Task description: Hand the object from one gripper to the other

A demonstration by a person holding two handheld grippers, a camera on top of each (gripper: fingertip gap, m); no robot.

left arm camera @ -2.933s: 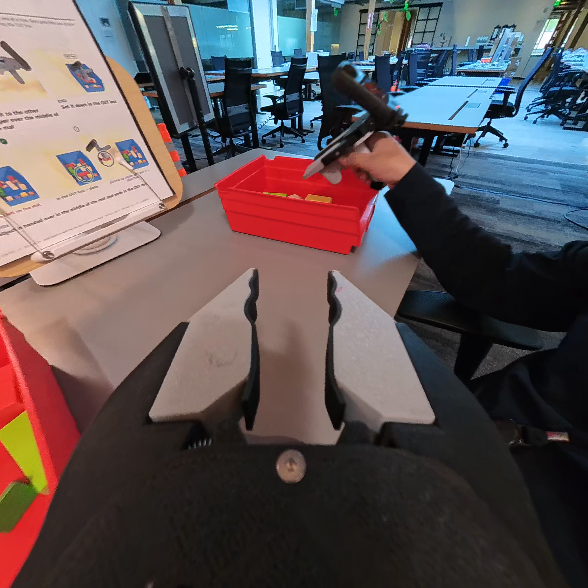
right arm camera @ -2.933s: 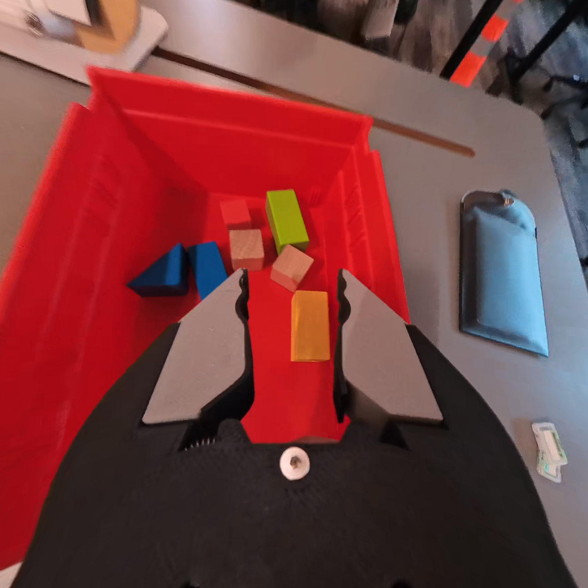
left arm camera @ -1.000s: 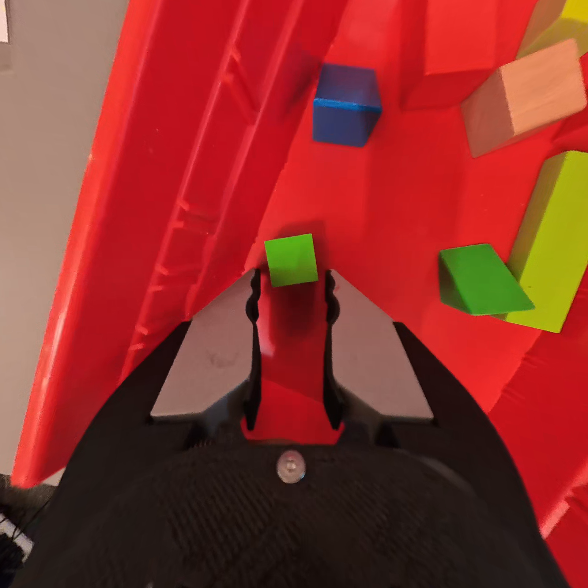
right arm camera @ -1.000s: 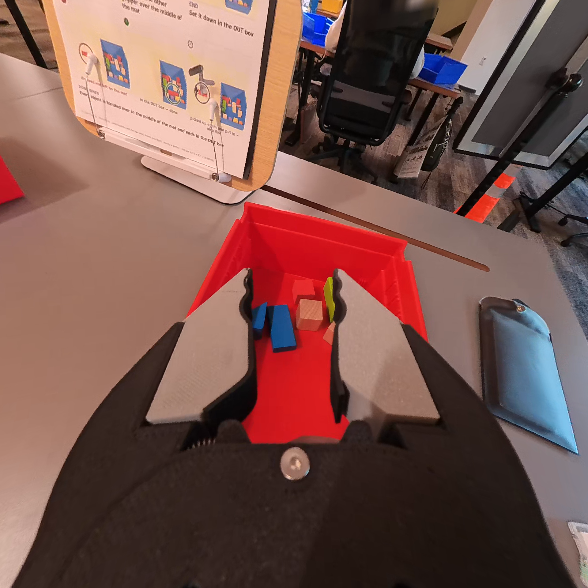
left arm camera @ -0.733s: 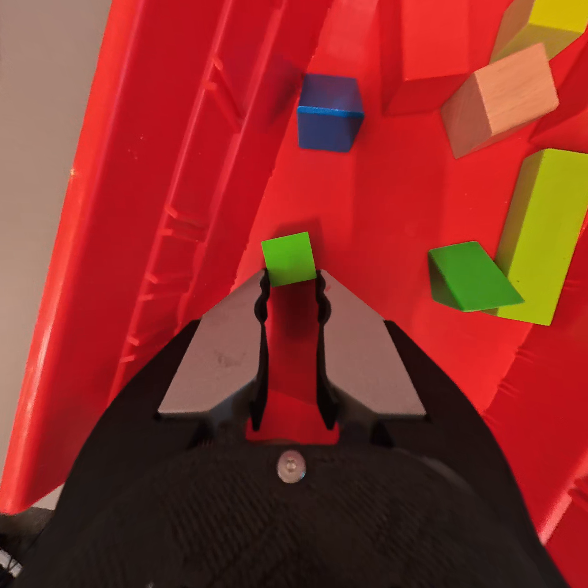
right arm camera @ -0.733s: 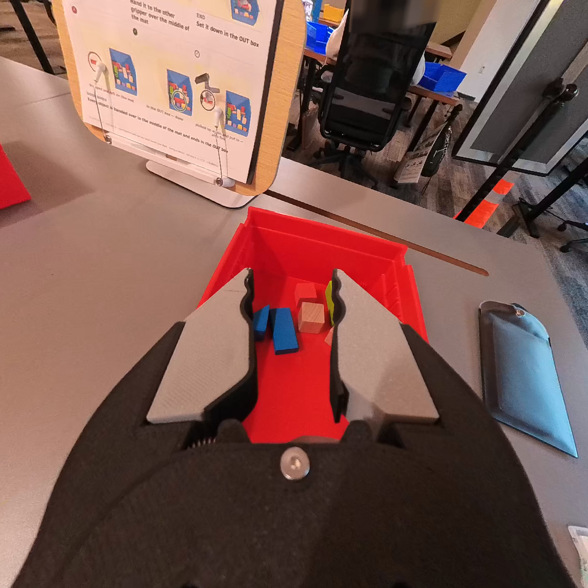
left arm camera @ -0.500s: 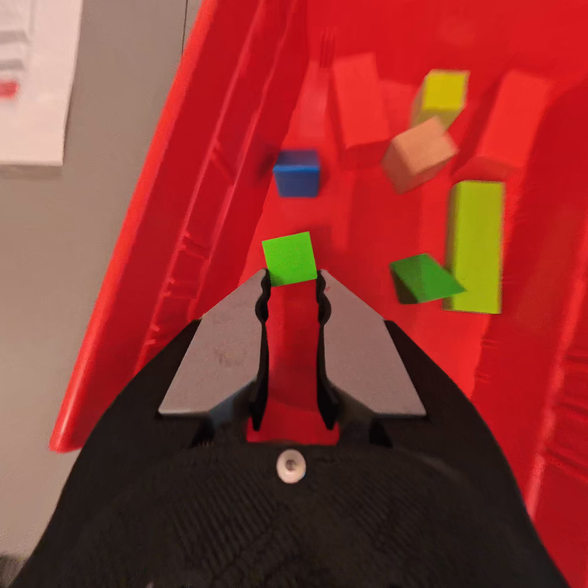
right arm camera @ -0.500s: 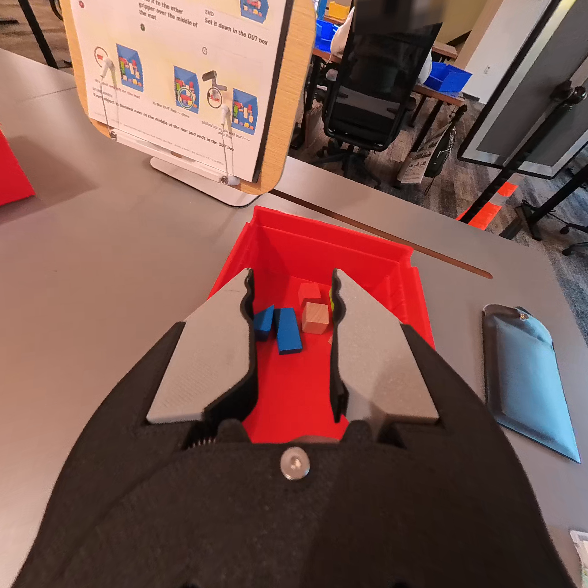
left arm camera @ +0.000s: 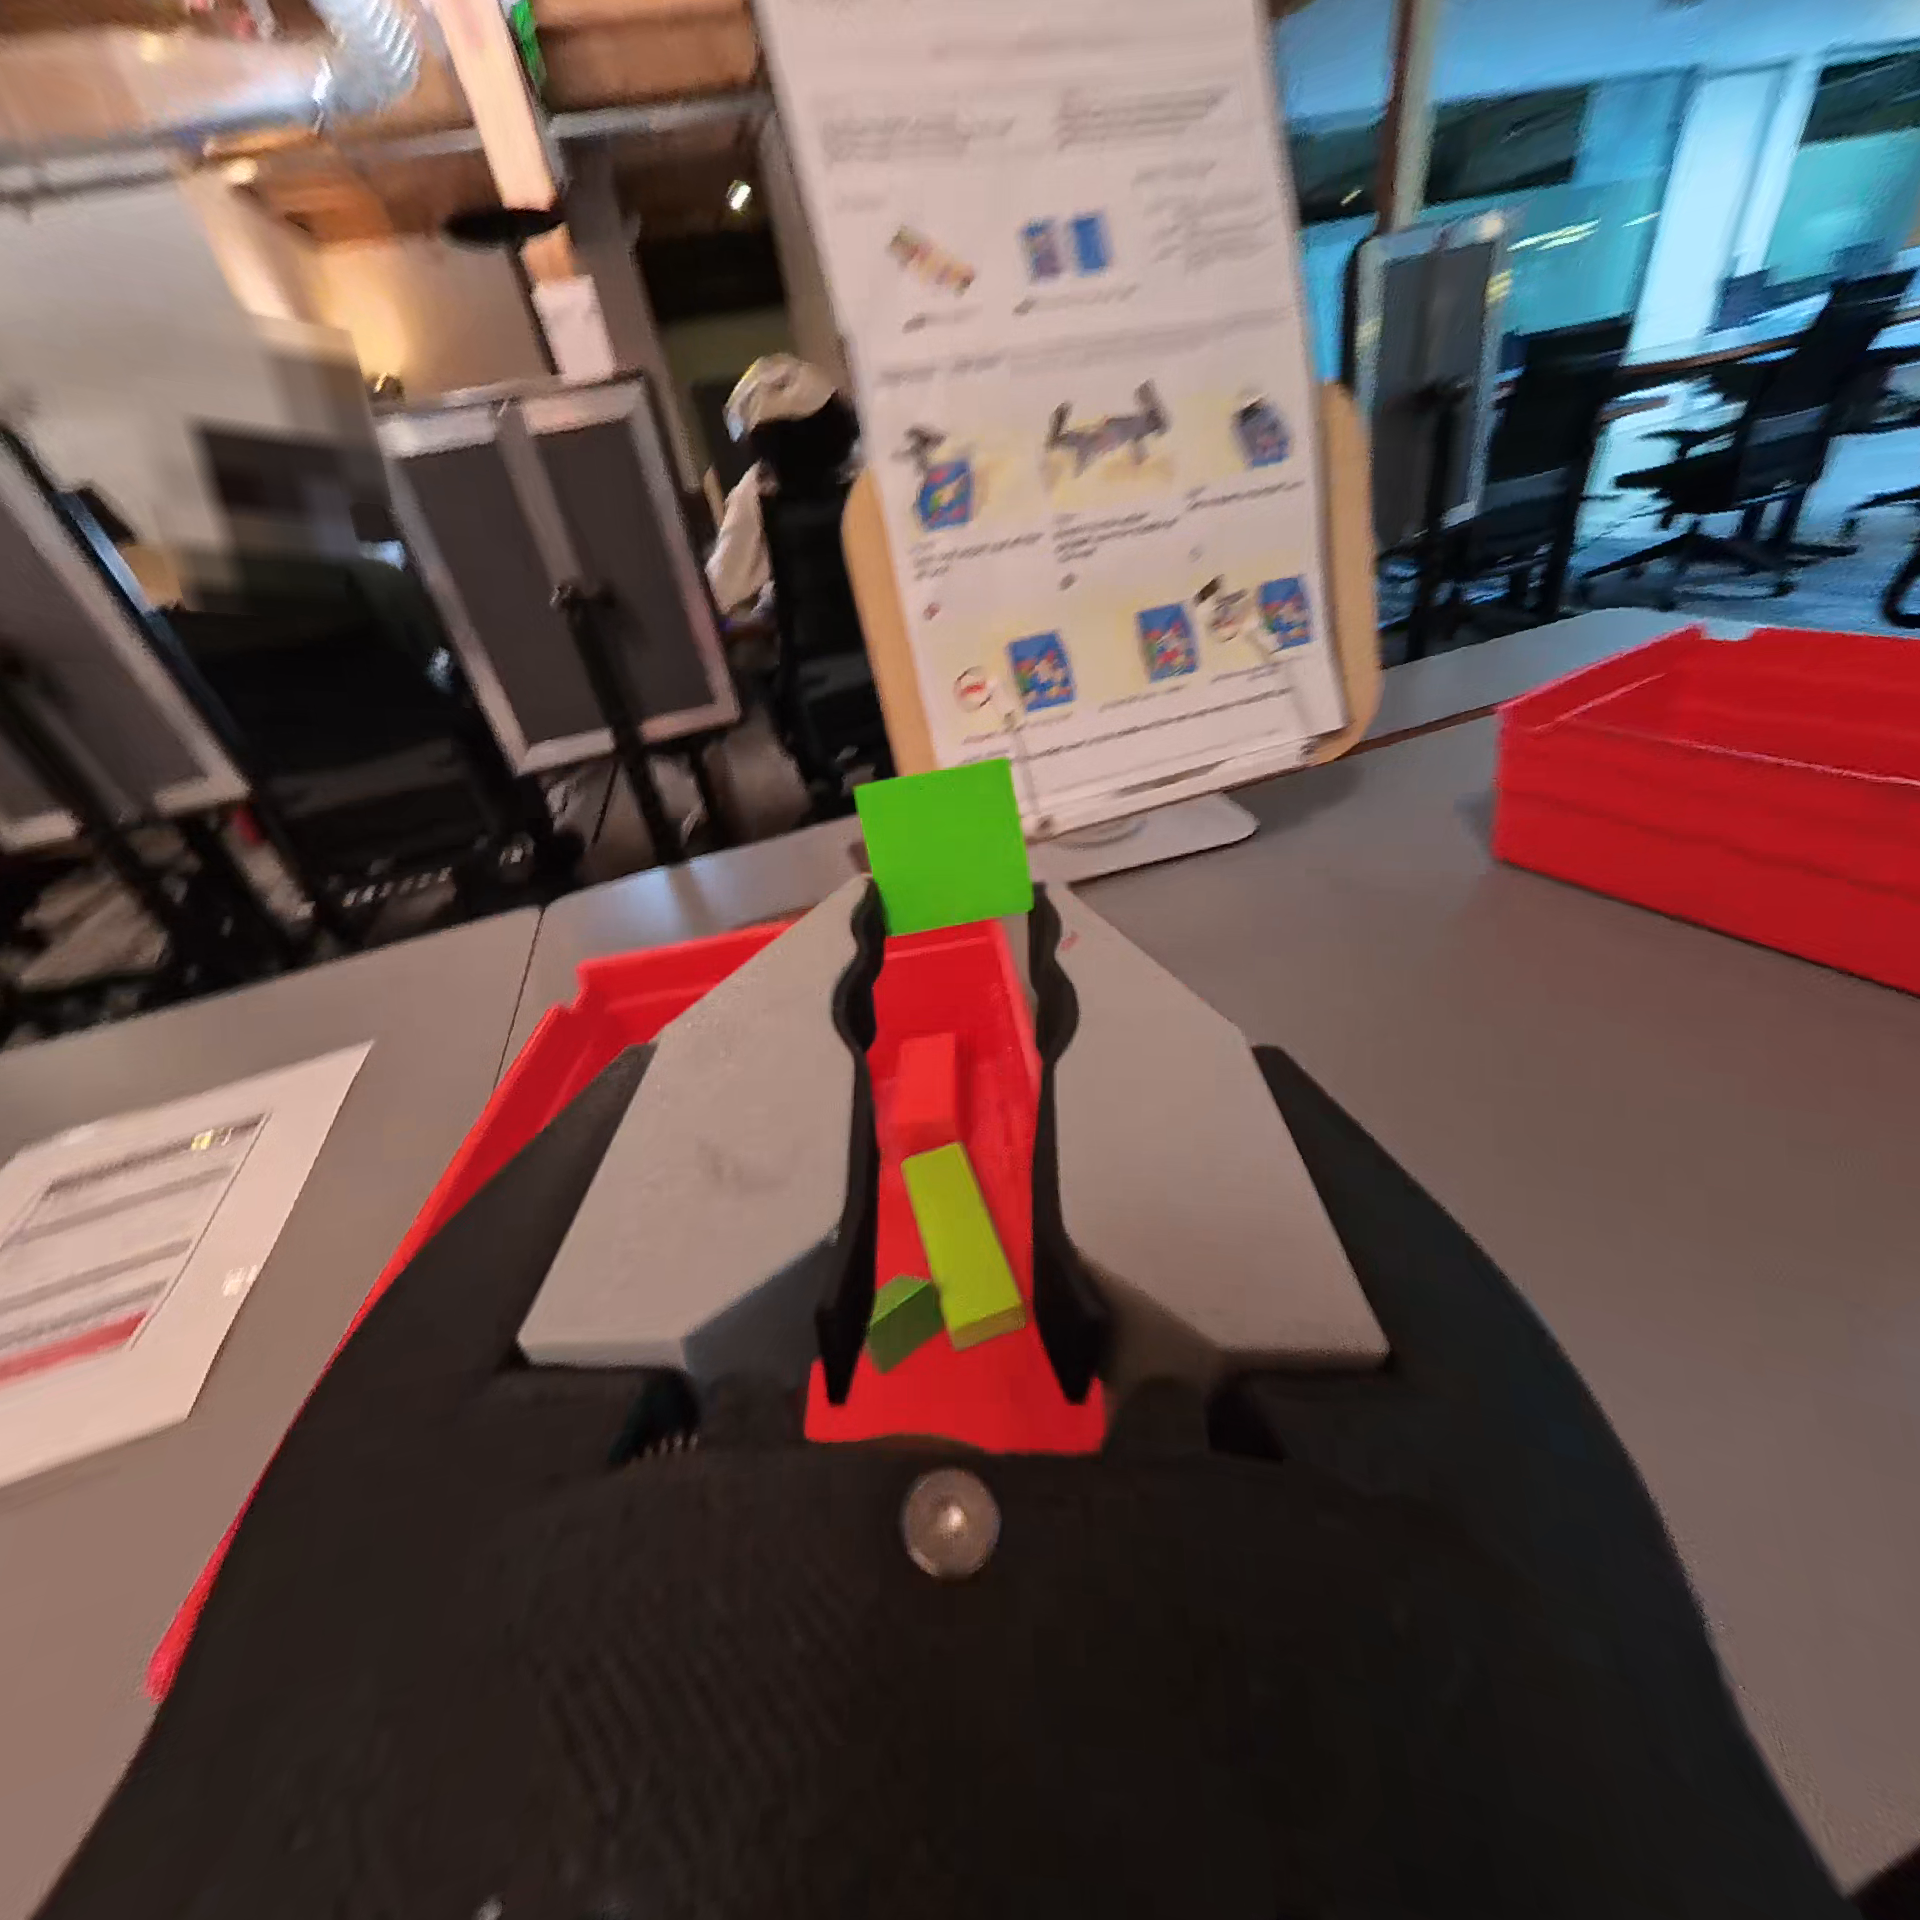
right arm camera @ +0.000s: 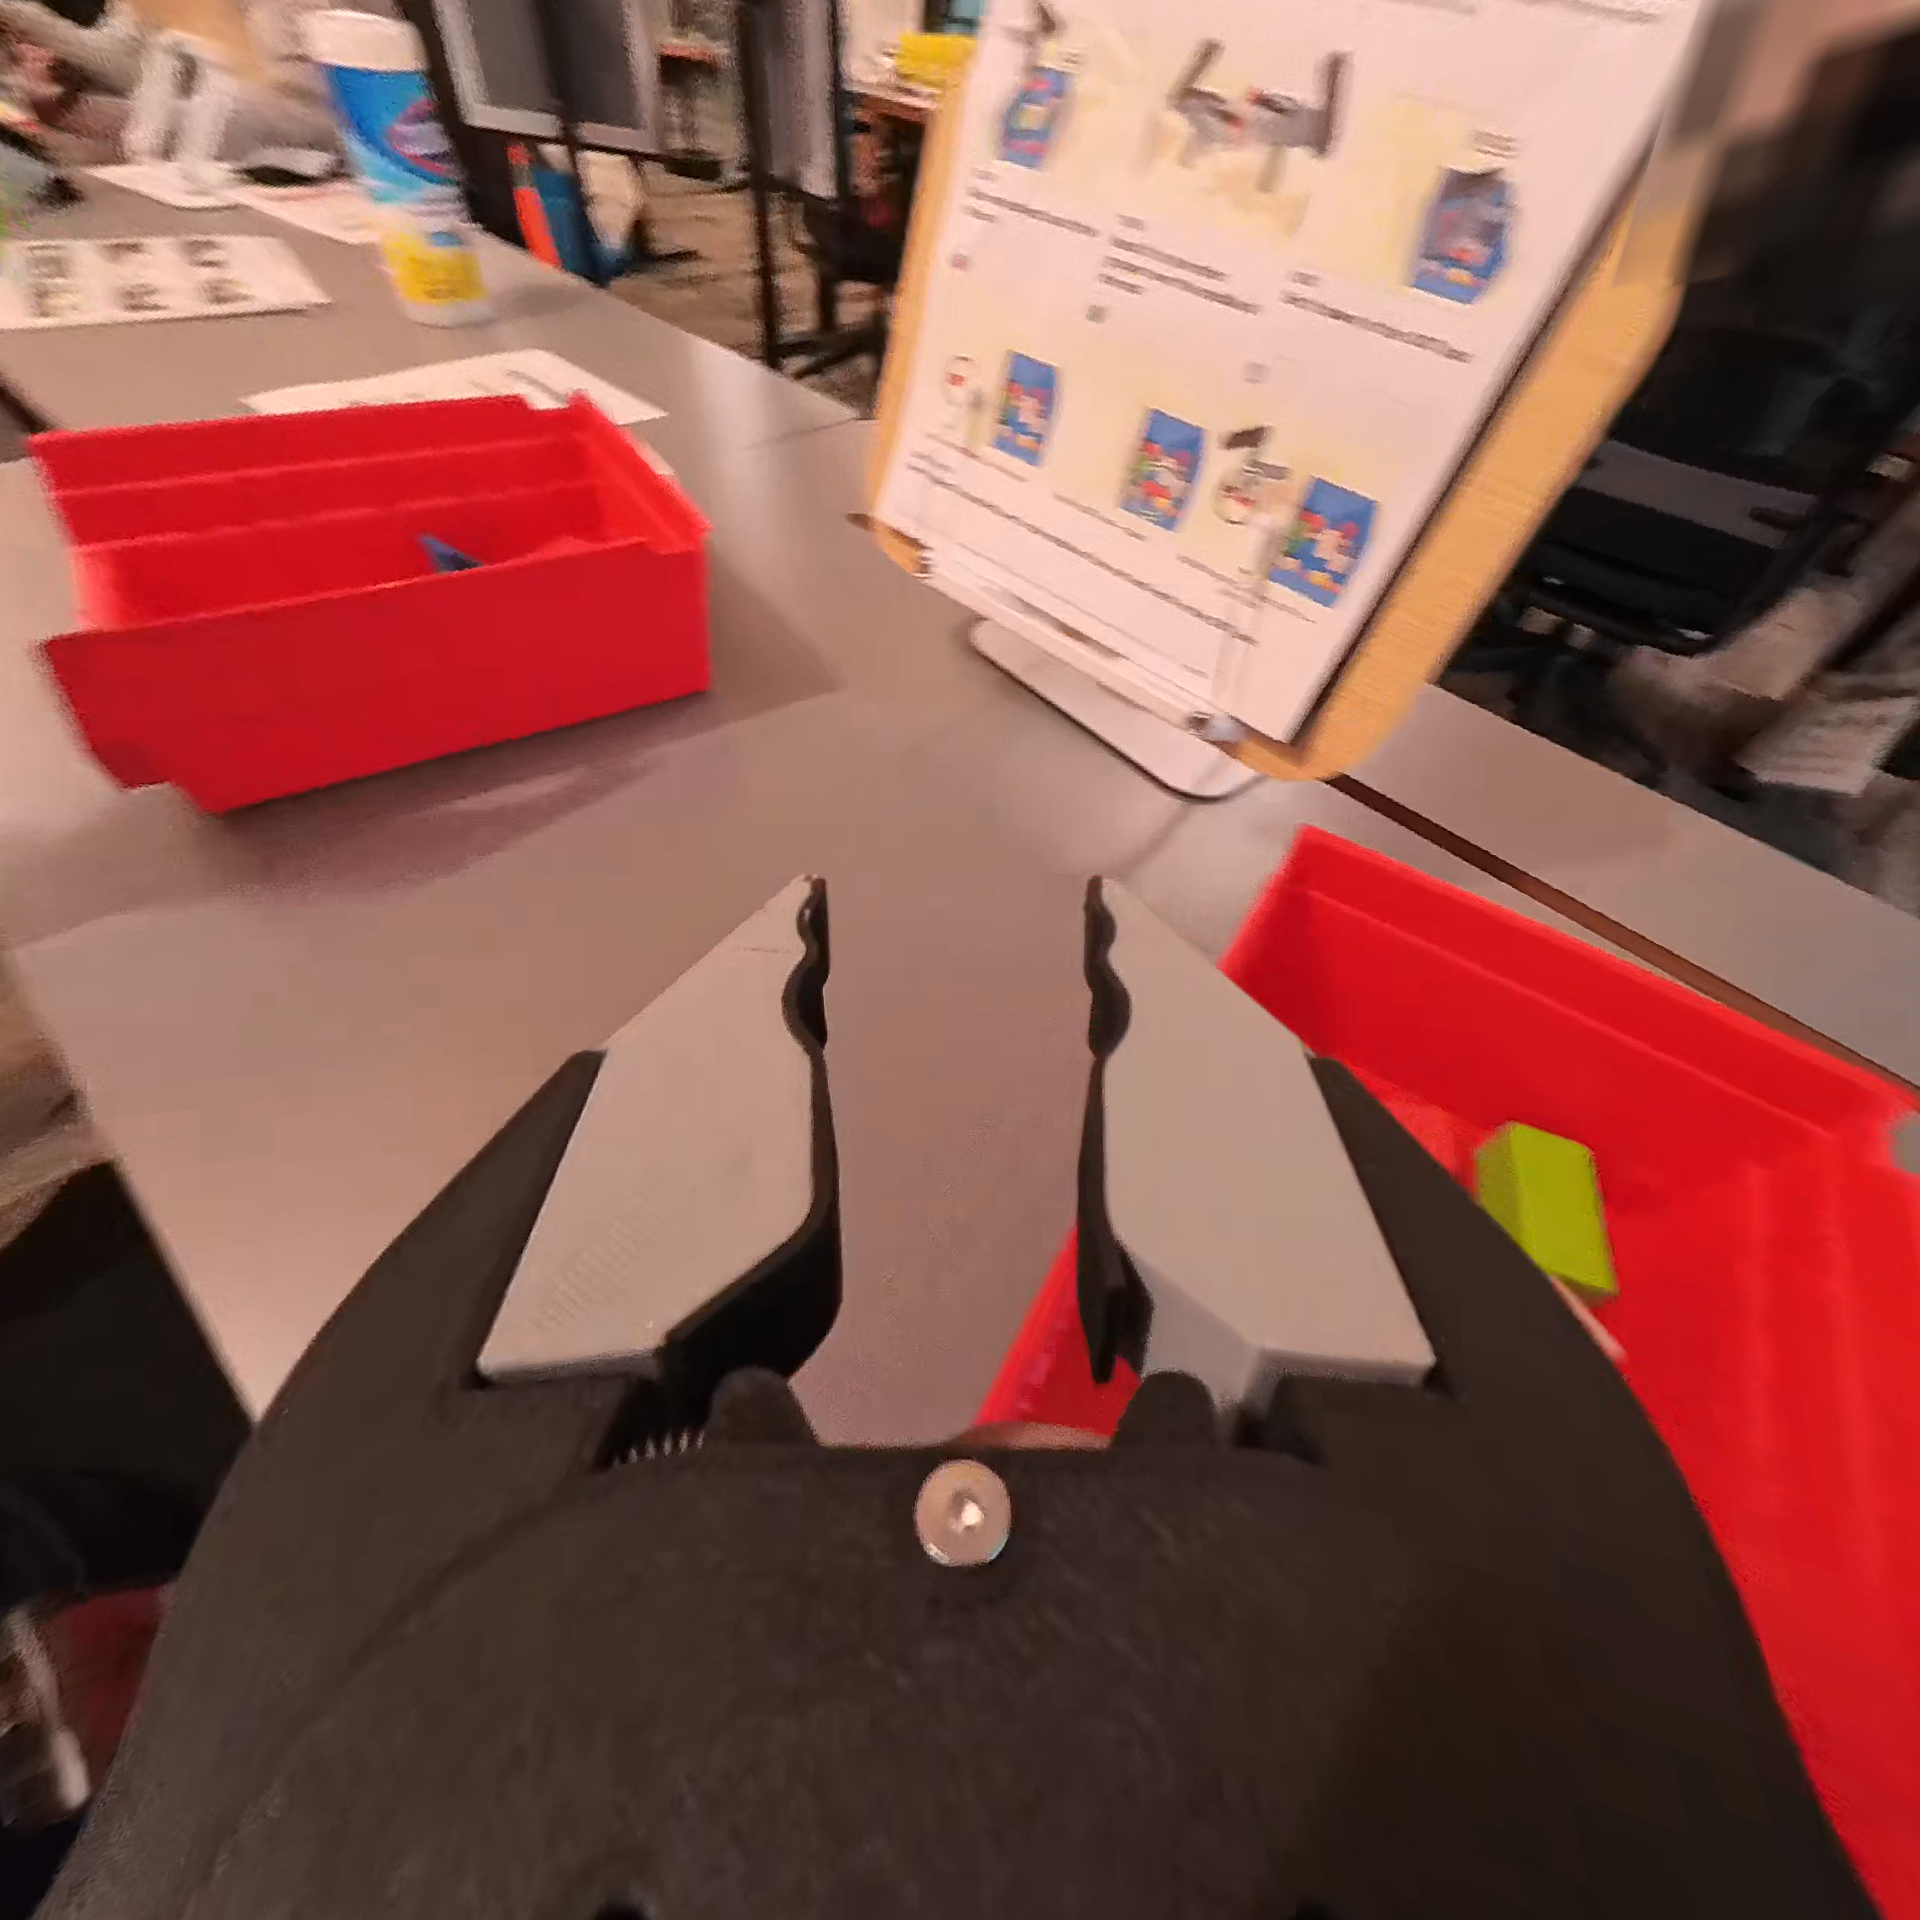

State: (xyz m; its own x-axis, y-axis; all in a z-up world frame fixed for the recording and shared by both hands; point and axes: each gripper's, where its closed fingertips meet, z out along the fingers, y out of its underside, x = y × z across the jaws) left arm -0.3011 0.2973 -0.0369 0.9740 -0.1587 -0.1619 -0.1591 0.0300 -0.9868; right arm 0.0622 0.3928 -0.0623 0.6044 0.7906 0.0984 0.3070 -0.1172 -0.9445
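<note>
Green wooden cube, small and bright, is the thing being handed over, and it now sits pinched at the very tips of the left gripper, lifted clear above its bin. A second ago that same cube lay on the bin floor just ahead of the parted fingers; half a second ago the fingers had narrowed onto it. So the pick-up looks done, and the pass itself is what remains.

From largest to smallest, one grey tabletop carries everything. One wooden-backed stand holding a printed instruction sheet rises at the far side. Two red plastic bins are present: the source bin beneath the left gripper, and a second red bin close beside the right gripper.

Two grippers are at work. The right one has swung away from looking down into its bin and now faces across the bare table, jaws parted fairly wide and gripping nothing. It seems ready to receive.

Loose blocks visible between the left fingers in the source bin: one red block, one long lime-green bar, one dark green wedge. A blue piece also peeks above that bin's edge in the right wrist view. The second bin shows one lime-green block.
</note>
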